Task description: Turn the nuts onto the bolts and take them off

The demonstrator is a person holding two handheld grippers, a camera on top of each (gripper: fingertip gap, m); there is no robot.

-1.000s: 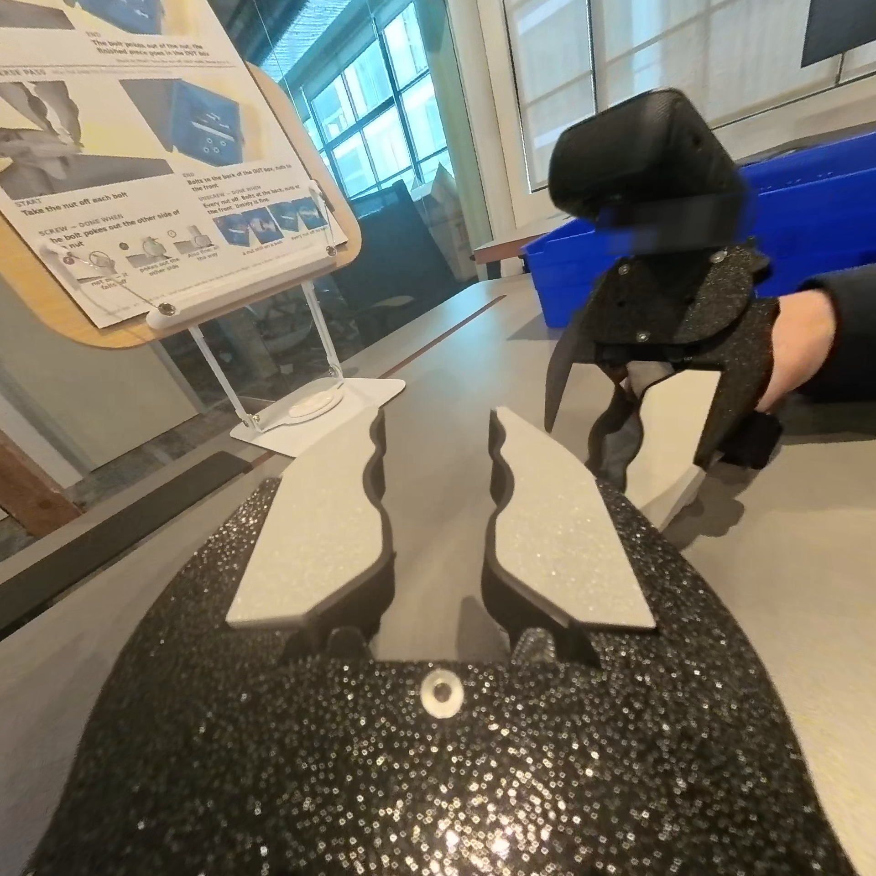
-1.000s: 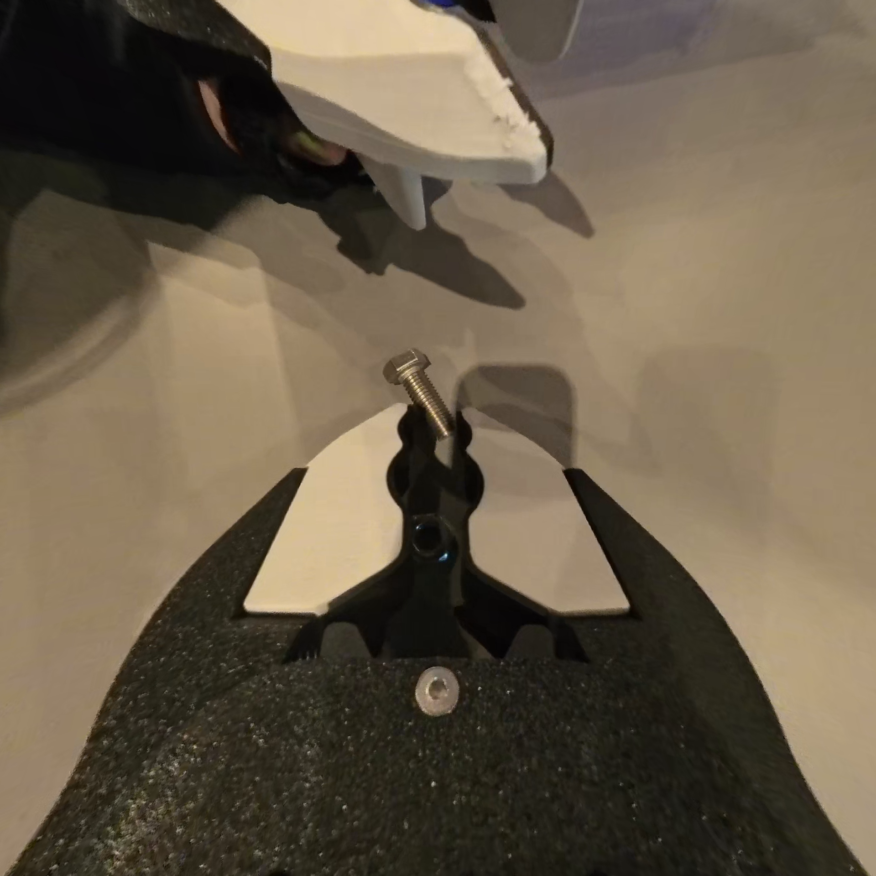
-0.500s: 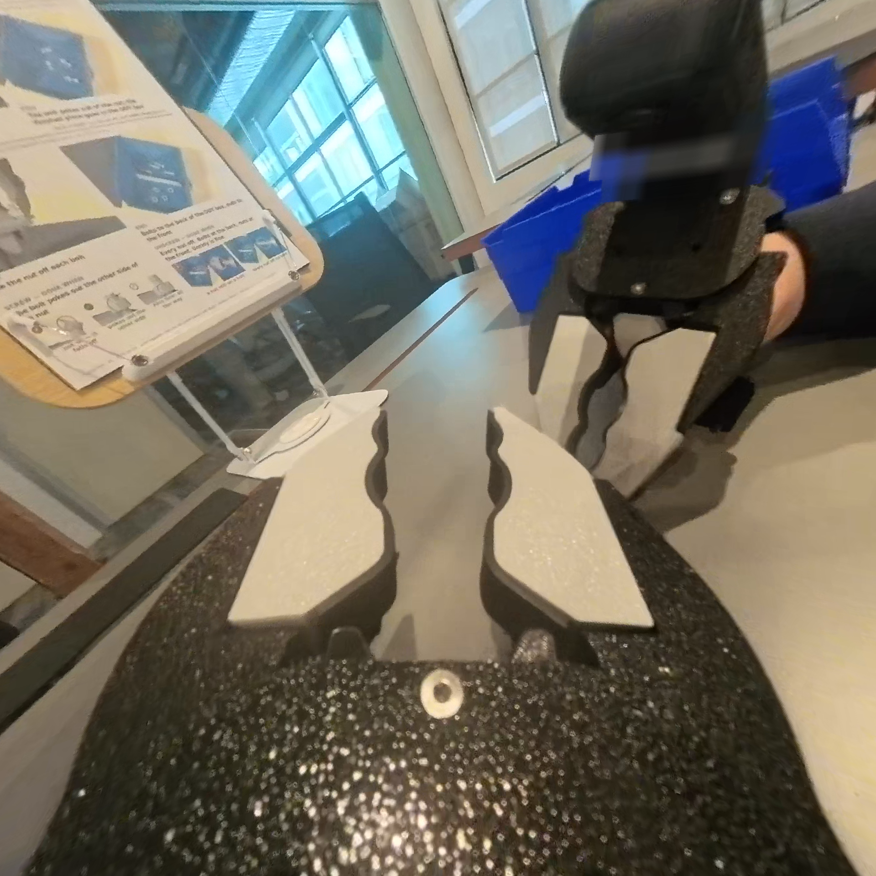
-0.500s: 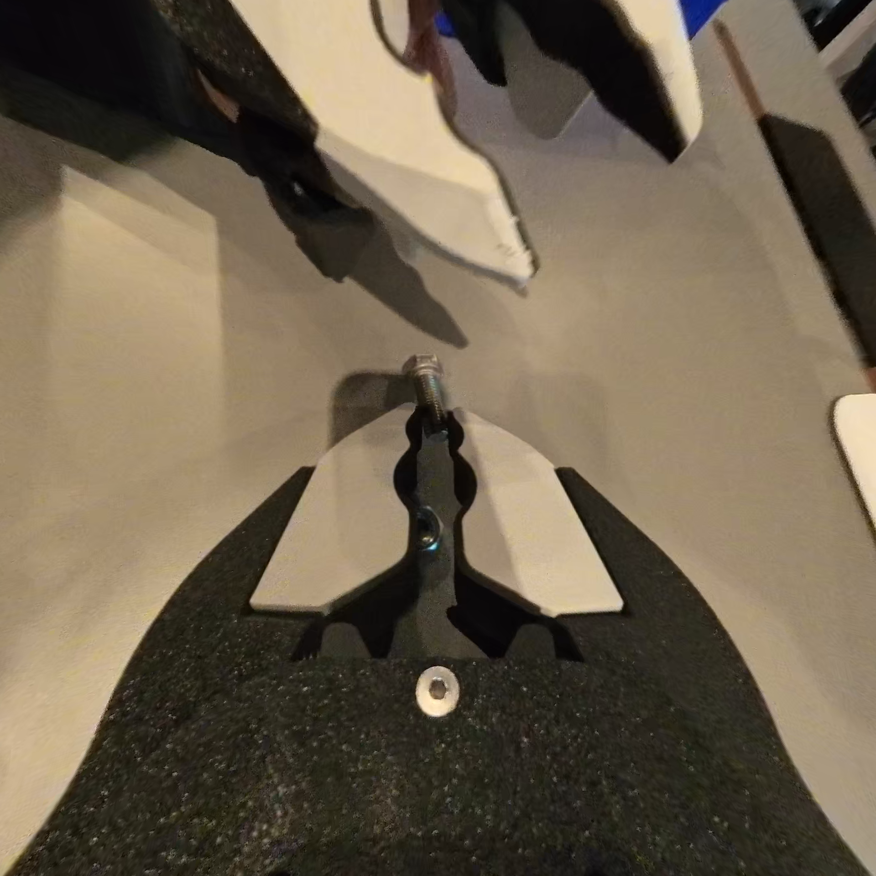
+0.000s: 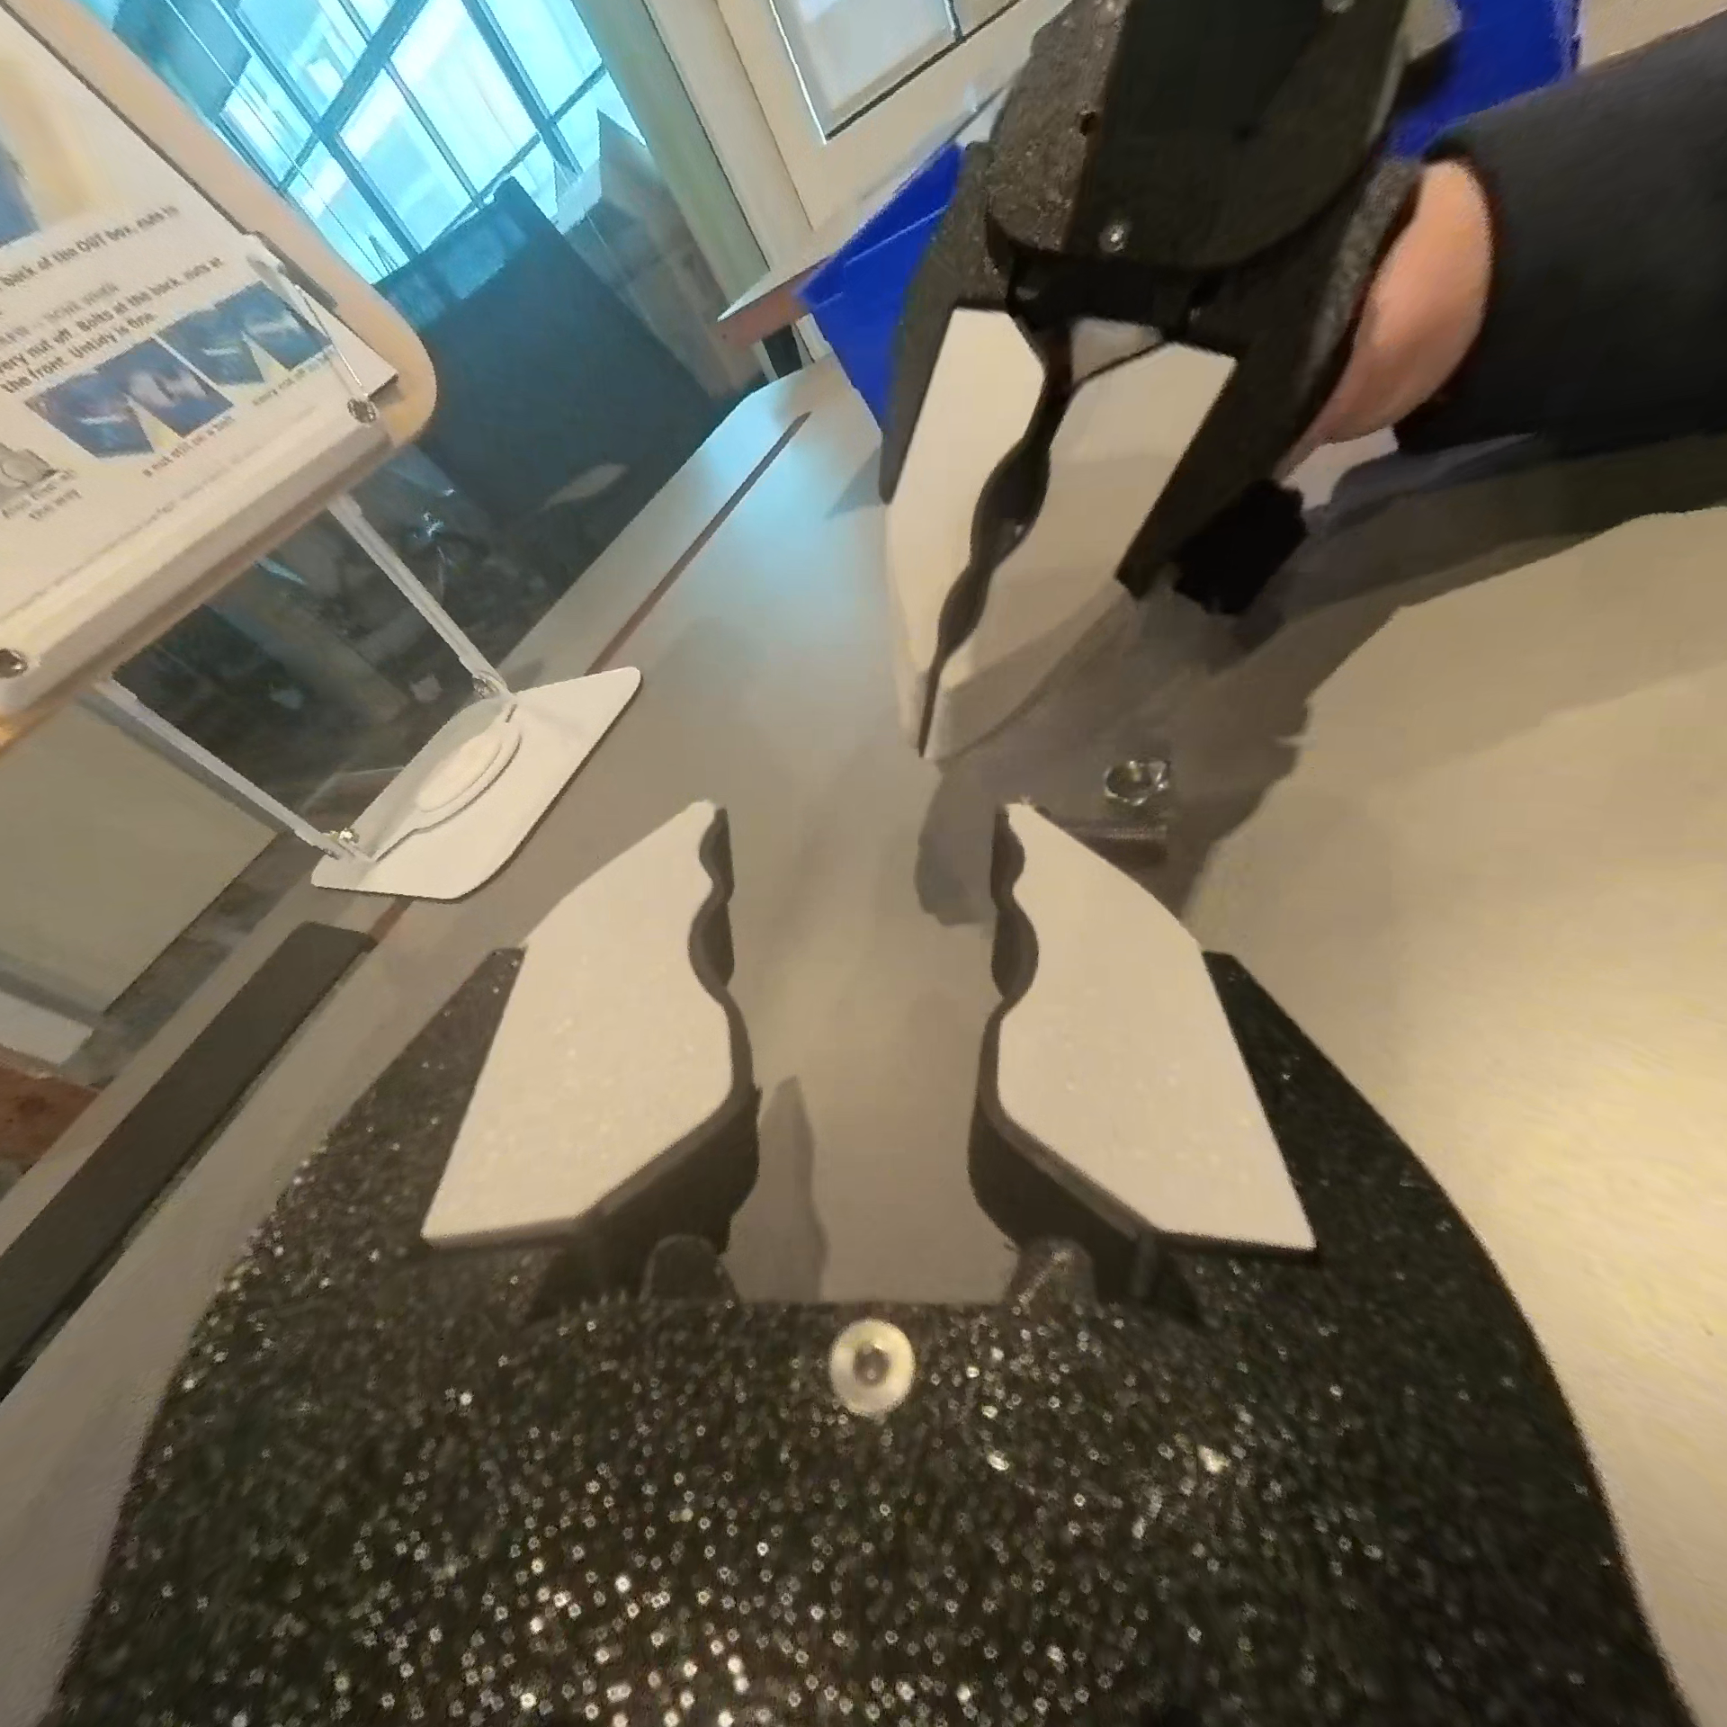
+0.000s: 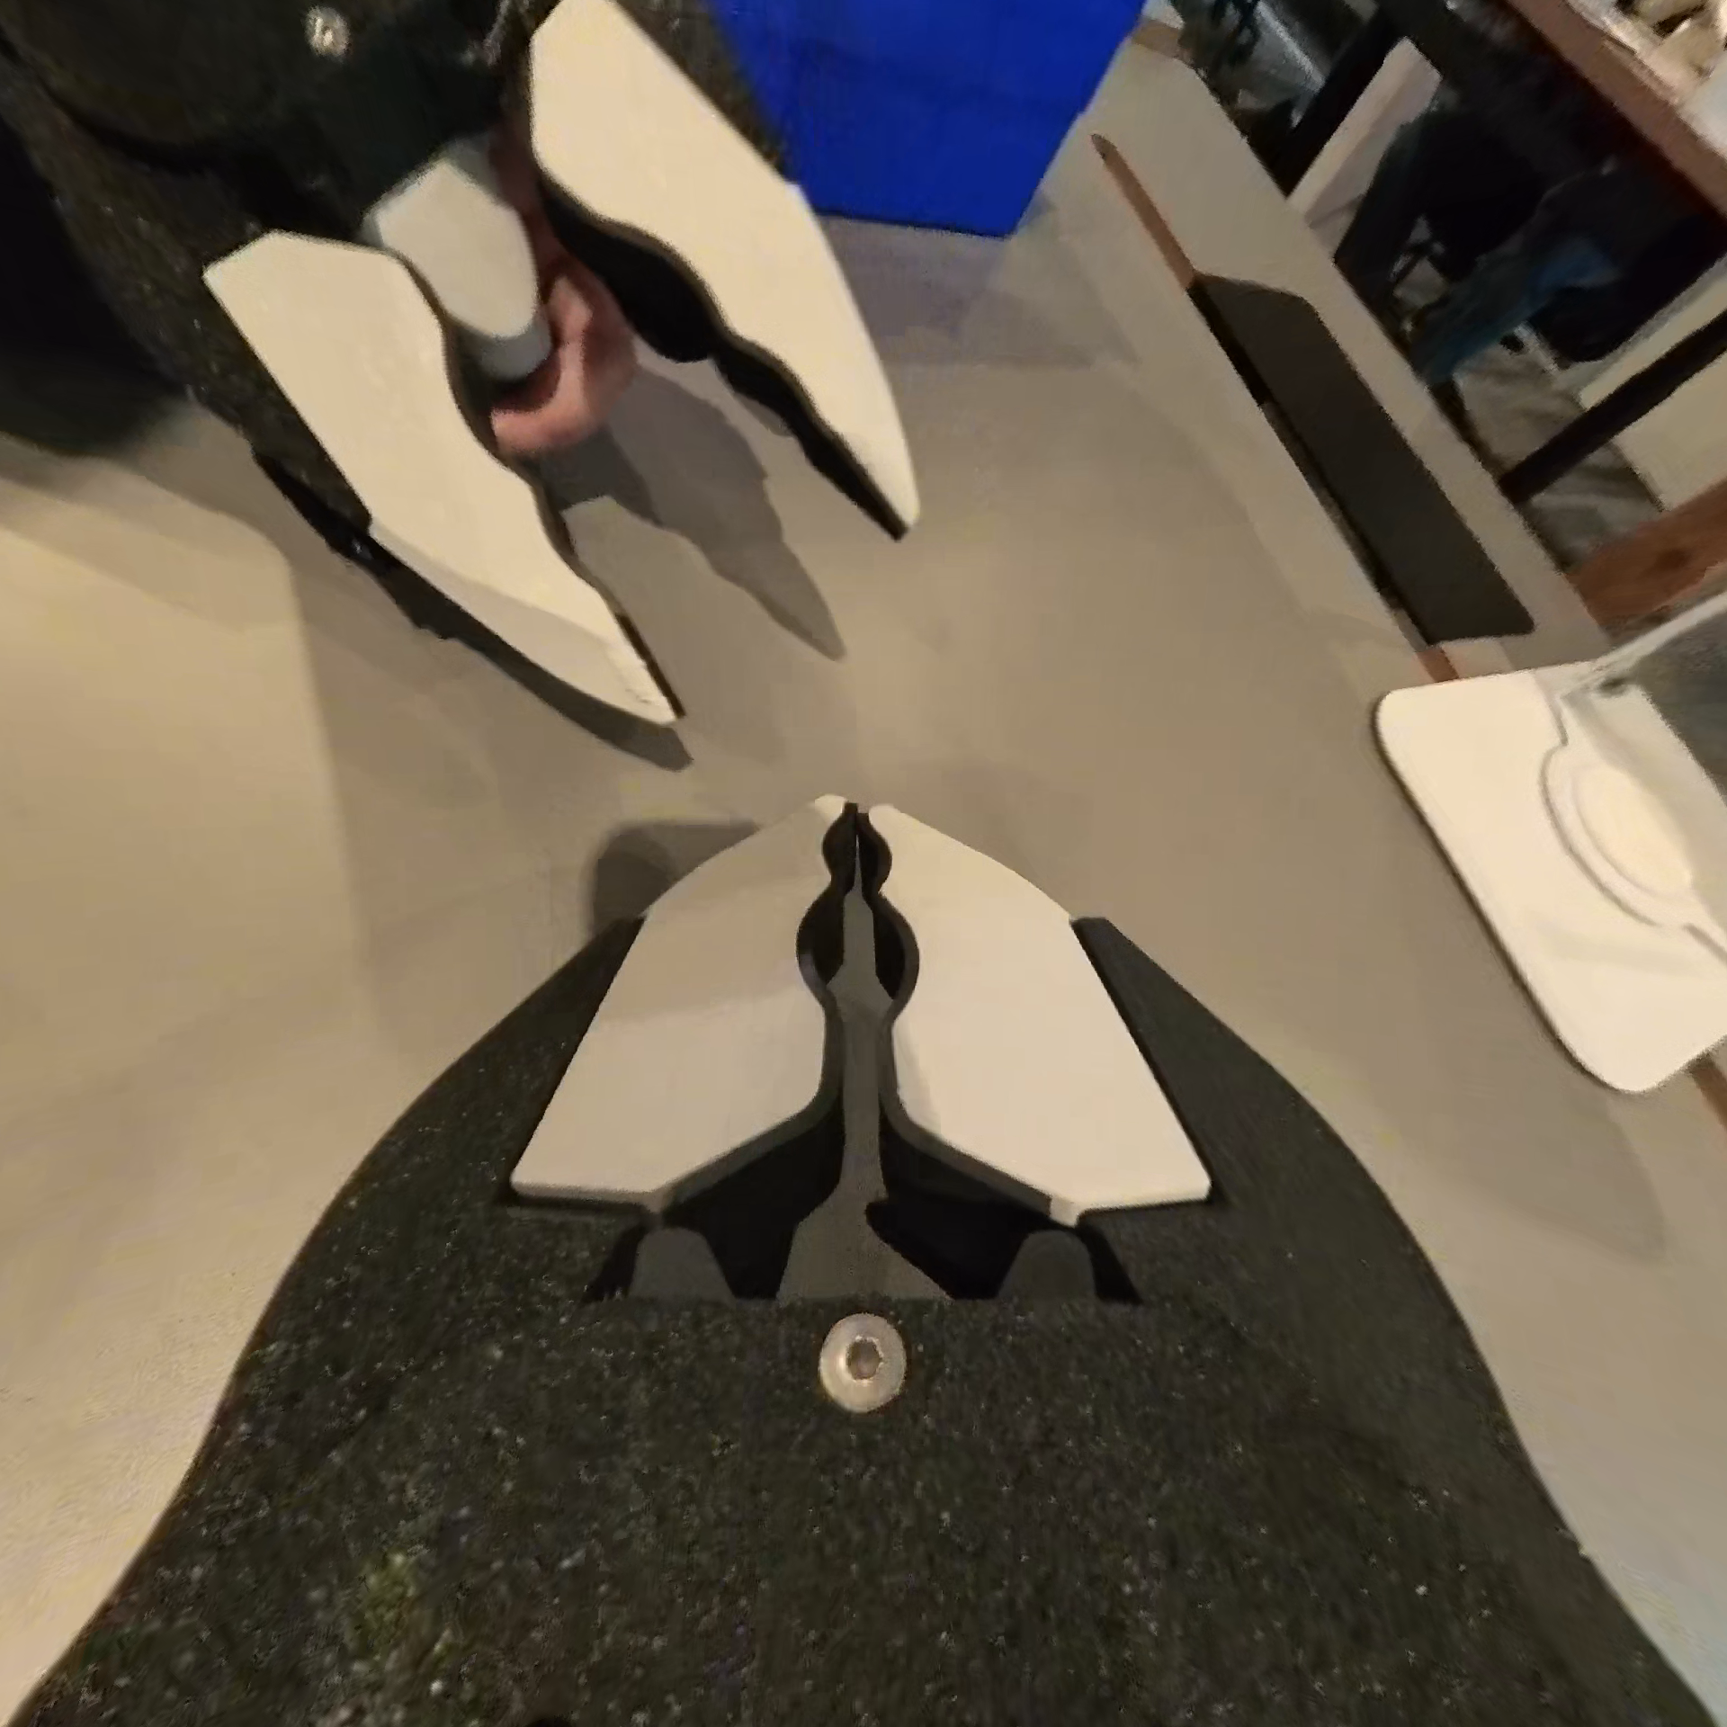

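A silver hex-head bolt point(image 5: 1134, 778) lies on the grey table point(image 5: 1402, 934), in shadow under my right gripper. It is just right of my left gripper's right fingertip point(image 5: 1014, 827). My left gripper point(image 5: 860, 832) is open and empty, low over the table; it also shows in the right wrist view point(image 6: 776, 607). My right gripper point(image 6: 855, 813) is shut with nothing between its fingers, and in the left wrist view it points down at the table point(image 5: 925, 738), held by a hand point(image 5: 1402, 318). The right wrist view shows no bolt. I see no nut.
A blue bin point(image 6: 916, 112) stands at the back of the table and also shows in the left wrist view point(image 5: 869, 271). An instruction board point(image 5: 140, 374) rests on a white stand base point(image 5: 486, 785), seen again in the right wrist view point(image 6: 1542, 841). The table's edge point(image 5: 234, 991) runs along the left. The grippers are tip to tip, or close to it.
The right gripper held the bolt by its shaft before; now the bolt lies on the table and the gripper is shut empty. Both grippers have tilted and drawn closer together.
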